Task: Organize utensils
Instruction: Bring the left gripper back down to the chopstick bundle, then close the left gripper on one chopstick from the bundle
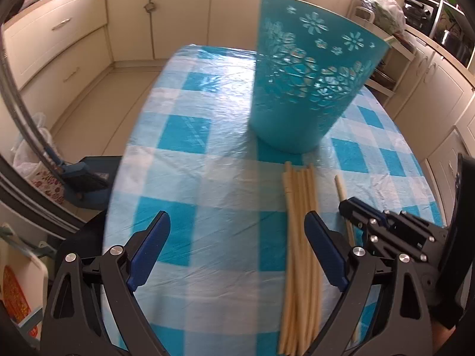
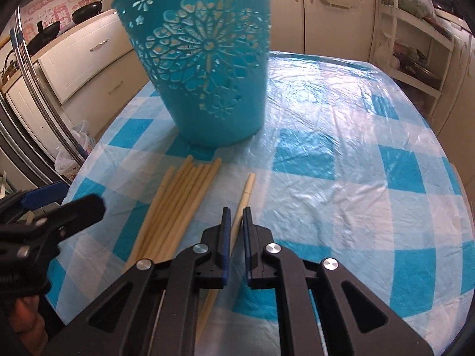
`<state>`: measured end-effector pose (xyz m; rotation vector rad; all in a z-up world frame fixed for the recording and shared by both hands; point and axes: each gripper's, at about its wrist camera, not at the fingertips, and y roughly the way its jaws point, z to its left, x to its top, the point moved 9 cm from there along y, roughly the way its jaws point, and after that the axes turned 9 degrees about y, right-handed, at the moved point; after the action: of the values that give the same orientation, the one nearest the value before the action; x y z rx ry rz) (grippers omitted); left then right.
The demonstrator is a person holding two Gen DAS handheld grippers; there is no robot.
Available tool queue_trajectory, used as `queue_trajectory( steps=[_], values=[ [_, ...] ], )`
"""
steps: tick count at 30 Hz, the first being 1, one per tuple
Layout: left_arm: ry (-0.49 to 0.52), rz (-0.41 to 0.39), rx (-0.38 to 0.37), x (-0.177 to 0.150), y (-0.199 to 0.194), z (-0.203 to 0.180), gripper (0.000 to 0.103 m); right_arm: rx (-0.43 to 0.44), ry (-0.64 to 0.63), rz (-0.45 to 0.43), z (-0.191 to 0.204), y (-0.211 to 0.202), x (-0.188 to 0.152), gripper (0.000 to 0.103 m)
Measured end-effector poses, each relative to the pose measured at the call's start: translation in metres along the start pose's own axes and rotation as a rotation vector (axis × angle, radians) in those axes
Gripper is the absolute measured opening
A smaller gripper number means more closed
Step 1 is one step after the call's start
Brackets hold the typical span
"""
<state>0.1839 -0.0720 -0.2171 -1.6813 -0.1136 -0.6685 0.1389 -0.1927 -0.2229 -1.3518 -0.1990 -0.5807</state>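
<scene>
A teal cut-out plastic basket (image 1: pixel 299 89) stands upright on the blue-and-white checked table (image 1: pixel 193 178); it also shows in the right wrist view (image 2: pixel 207 68). A bundle of several pale chopsticks (image 1: pixel 299 237) lies in front of it, seen too in the right wrist view (image 2: pixel 178 207). One single chopstick (image 2: pixel 245 195) lies apart to the right. My right gripper (image 2: pixel 236 216) is shut on this single chopstick, low at the table. It appears in the left wrist view (image 1: pixel 356 210). My left gripper (image 1: pixel 237 237) is open and empty, its right finger over the bundle.
Cream kitchen cabinets (image 1: pixel 59 38) ring the table. A shelf rack (image 2: pixel 415 59) stands at the right. Woks (image 2: pixel 86 12) sit on the counter at the left. Plastic bags (image 1: pixel 38 154) lie on the floor left of the table.
</scene>
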Motion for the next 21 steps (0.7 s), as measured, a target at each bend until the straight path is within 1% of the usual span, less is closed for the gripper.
queue_trajectory(
  steps=[3,4,6,8,12,14,15,18,20,21],
  values=[
    [0.033,0.011,-0.006,0.006,0.009,-0.014,0.087,0.013,0.018,-0.008,-0.002,-0.001,-0.001,0.006],
    [0.041,0.016,-0.011,0.007,0.012,-0.018,0.086,0.014,0.02,-0.01,-0.002,-0.001,0.0,0.006],
    [0.047,0.032,-0.028,0.008,0.019,-0.024,0.079,0.019,0.022,-0.013,-0.002,-0.001,0.0,0.006],
    [0.046,0.048,-0.045,0.007,0.024,-0.027,0.07,0.03,0.031,-0.014,-0.002,-0.001,0.001,0.006],
    [0.035,0.082,-0.065,0.004,0.034,-0.028,0.057,0.046,0.045,-0.013,-0.004,-0.001,0.001,0.006],
    [0.026,0.095,-0.081,0.003,0.038,-0.028,0.047,0.049,0.049,-0.012,-0.003,-0.001,0.001,0.006],
    [0.025,0.094,-0.081,0.003,0.04,-0.029,0.046,0.051,0.05,-0.012,-0.004,-0.001,0.001,0.006],
    [0.025,0.095,-0.092,0.005,0.043,-0.03,0.033,0.055,0.054,-0.011,-0.004,-0.001,0.001,0.006],
    [0.015,0.1,-0.11,0.006,0.045,-0.03,0.021,0.058,0.056,-0.01,-0.004,-0.002,0.001,0.006],
    [0.012,0.102,-0.119,0.007,0.046,-0.03,0.018,0.059,0.057,-0.01,-0.004,-0.002,0.002,0.006]
  ],
)
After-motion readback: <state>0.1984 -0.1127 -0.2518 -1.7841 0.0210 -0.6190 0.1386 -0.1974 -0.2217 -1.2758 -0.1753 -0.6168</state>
